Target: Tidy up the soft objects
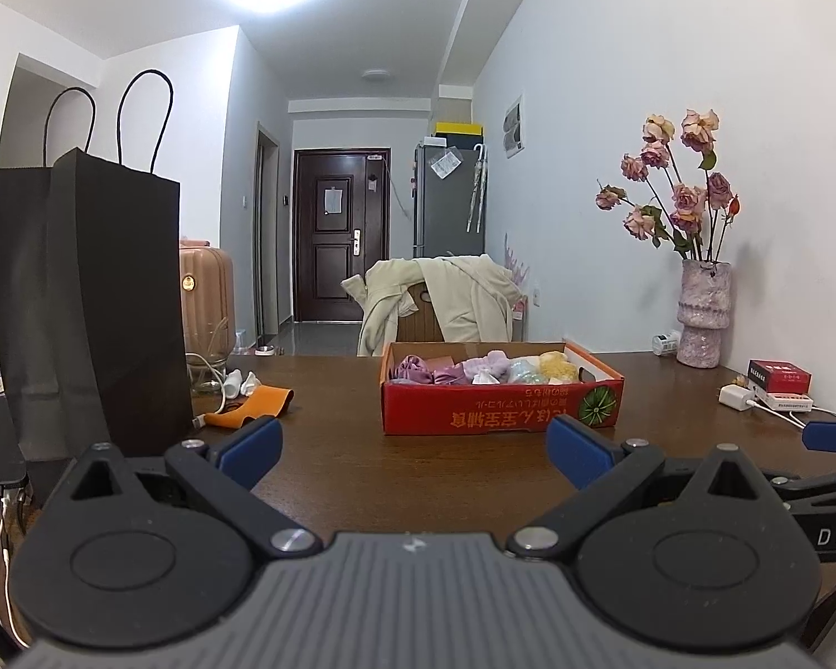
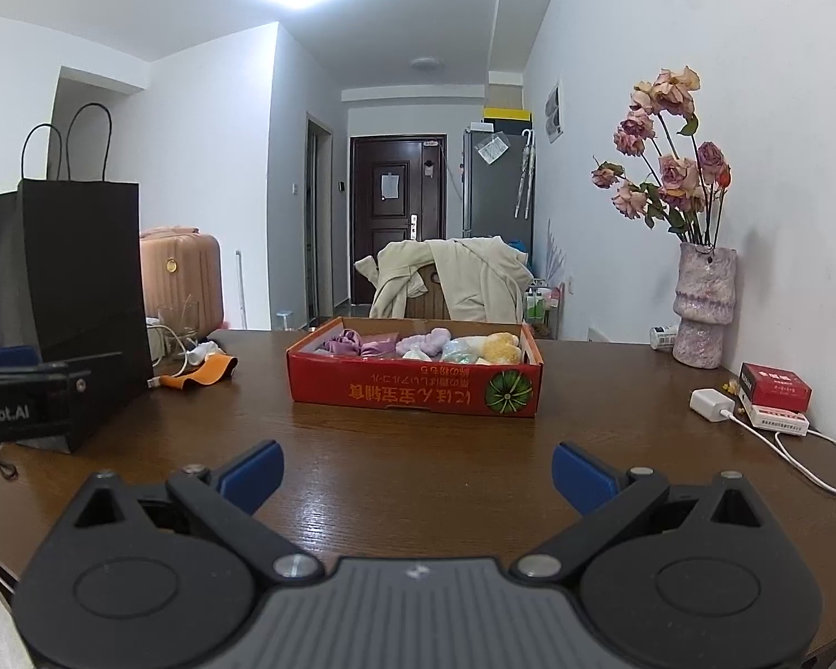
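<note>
Dark brown wood grain is filling the foreground, and the tabletop (image 2: 418, 463) is stretching away toward a white-walled room. Nearest the cameras, both tools are hovering low over it. The left tool (image 1: 412, 449) is holding its blue-padded fingers wide apart with nothing between them, and the right tool (image 2: 418, 468) is doing the same over bare wood.

Further in, a red cardboard box (image 2: 415, 390) is sitting open near the middle of the tabletop, well apart from both tools. Soft objects (image 2: 418, 345) are lying inside it in a row: purple satin pieces at the left, a lilac fluffy one in the middle, then pale green and yellow ones at the right. In the left wrist view the same box (image 1: 501, 404) is showing its printed front and a green melon picture.

To the left, a black paper bag (image 1: 92, 301) is standing upright with its handles raised, and an orange strap (image 1: 251, 407) is lying beside its base among white cables. To the right, a small red packet (image 2: 774, 384) and a white charger (image 2: 710, 404) are resting near the wall, with a mottled pink vase (image 2: 705, 306) of dried roses standing behind them.

Beyond the tabletop, a cream coat (image 2: 451, 273) is draping over a chair, and a dark door (image 2: 398, 212) is closing off the far hallway.
</note>
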Tool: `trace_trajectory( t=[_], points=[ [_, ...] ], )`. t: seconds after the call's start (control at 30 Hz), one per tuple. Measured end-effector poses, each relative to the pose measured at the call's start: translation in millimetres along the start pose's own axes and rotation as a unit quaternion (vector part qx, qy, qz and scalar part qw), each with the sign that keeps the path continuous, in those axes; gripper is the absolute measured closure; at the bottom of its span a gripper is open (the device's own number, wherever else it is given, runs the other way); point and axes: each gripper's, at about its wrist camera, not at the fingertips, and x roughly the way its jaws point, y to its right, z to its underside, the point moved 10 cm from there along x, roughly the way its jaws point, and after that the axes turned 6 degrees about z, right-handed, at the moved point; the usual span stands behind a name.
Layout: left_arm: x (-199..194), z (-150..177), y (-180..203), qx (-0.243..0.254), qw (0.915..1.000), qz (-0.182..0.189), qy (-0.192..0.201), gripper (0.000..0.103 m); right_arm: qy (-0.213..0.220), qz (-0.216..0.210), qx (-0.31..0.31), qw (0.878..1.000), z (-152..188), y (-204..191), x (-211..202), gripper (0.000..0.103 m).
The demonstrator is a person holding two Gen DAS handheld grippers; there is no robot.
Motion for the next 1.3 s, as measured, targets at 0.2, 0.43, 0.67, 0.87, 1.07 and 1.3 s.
trace_trajectory(
  t=[0.2,0.43,0.67,0.87,1.07,1.3],
  points=[
    [0.3,0.3,0.8,0.002,1.0,0.001,0.001,0.0,0.0,-0.004,0.001,1.0,0.5,0.2,0.6,0.0],
    [-0.6,1.2,1.4,0.003,1.0,0.001,0.001,0.0,0.001,-0.001,0.002,1.0,1.0,0.5,0.9,0.0],
    [-0.9,1.3,3.3,0.005,1.0,0.004,0.001,0.0,-0.001,-0.003,0.001,1.0,2.7,0.1,1.0,0.0],
    [-0.9,0.6,2.7,0.005,1.0,0.004,0.002,0.0,0.001,-0.003,0.003,1.0,2.1,1.1,1.1,0.0],
    [-1.1,0.6,2.8,0.005,1.0,0.004,0.002,0.0,-0.001,-0.003,0.003,1.0,3.2,0.4,1.7,0.0],
    [-1.0,0.7,2.9,0.005,1.0,0.004,0.002,0.0,-0.003,-0.002,0.005,1.0,3.5,1.7,2.4,0.0]
  ],
)
